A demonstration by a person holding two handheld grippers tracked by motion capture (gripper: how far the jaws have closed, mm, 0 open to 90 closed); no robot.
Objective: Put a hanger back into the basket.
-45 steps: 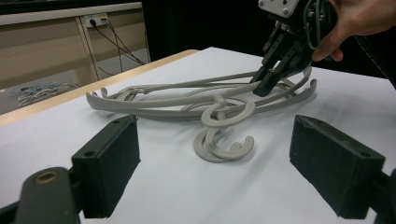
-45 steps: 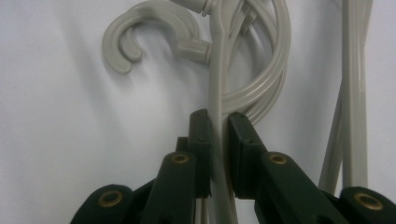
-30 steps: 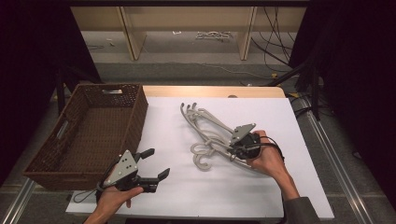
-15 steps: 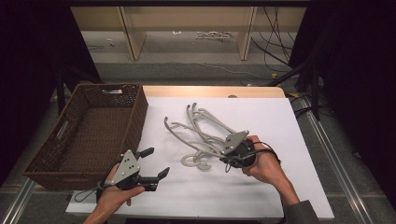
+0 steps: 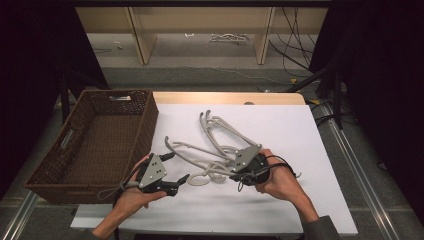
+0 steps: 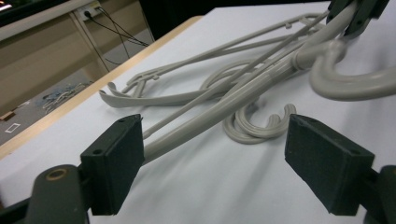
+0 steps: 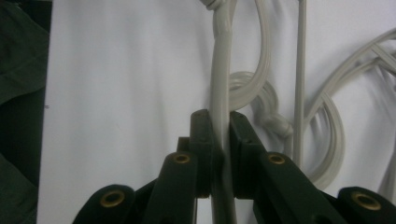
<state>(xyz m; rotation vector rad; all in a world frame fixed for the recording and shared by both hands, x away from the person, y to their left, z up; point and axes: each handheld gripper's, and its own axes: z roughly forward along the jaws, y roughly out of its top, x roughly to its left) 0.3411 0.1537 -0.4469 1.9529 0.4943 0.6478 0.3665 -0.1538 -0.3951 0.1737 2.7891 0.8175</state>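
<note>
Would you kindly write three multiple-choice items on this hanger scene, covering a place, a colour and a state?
1. Where does the wicker basket stand?
A. At the left edge of the table
B. At the right edge of the table
C. On top of the hangers

2. What colour are the hangers?
A. Bright red
B. Pale grey
C. Black

3. How do the two grippers stand?
A. Both open
B. Left gripper shut on a hanger, right gripper open
C. Right gripper shut on a hanger, left gripper open

Answers: 1 A, since the high view shows the basket to the left of the white tabletop. 2 B, as both gripper views show pale grey plastic. 3 C, because the right gripper view shows the pads clamping a hanger bar, while the left gripper's pads stand wide apart and touch nothing.
</note>
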